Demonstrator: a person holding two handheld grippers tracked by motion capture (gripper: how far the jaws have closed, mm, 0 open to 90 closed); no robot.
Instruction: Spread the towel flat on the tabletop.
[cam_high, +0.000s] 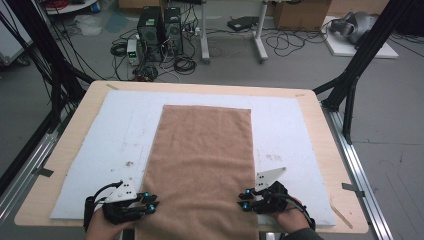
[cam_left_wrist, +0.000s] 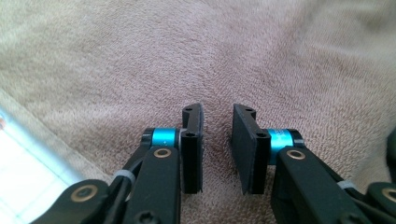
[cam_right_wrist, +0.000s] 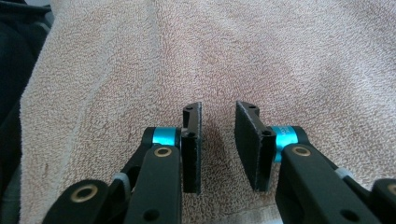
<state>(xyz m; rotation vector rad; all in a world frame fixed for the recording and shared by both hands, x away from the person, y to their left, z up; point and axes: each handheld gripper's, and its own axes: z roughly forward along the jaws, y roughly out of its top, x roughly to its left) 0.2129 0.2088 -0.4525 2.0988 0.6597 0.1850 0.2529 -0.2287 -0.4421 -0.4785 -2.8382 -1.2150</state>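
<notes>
Towel, tan terry cloth, at worktop's near edge: both grippers' fingers apart, apparently gripping nothing; pinch near corners evenly.

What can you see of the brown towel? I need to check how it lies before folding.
The brown towel is a light-brown terry cloth with a looped pile and a narrow hemmed edge. It lies flat and nearly smooth, one long rectangle running away from the person, on the white mat; its near end reaches the table's front edge. The left gripper and right gripper sit at its near side edges, jaws slightly apart over the cloth, pinching nothing.
</notes>
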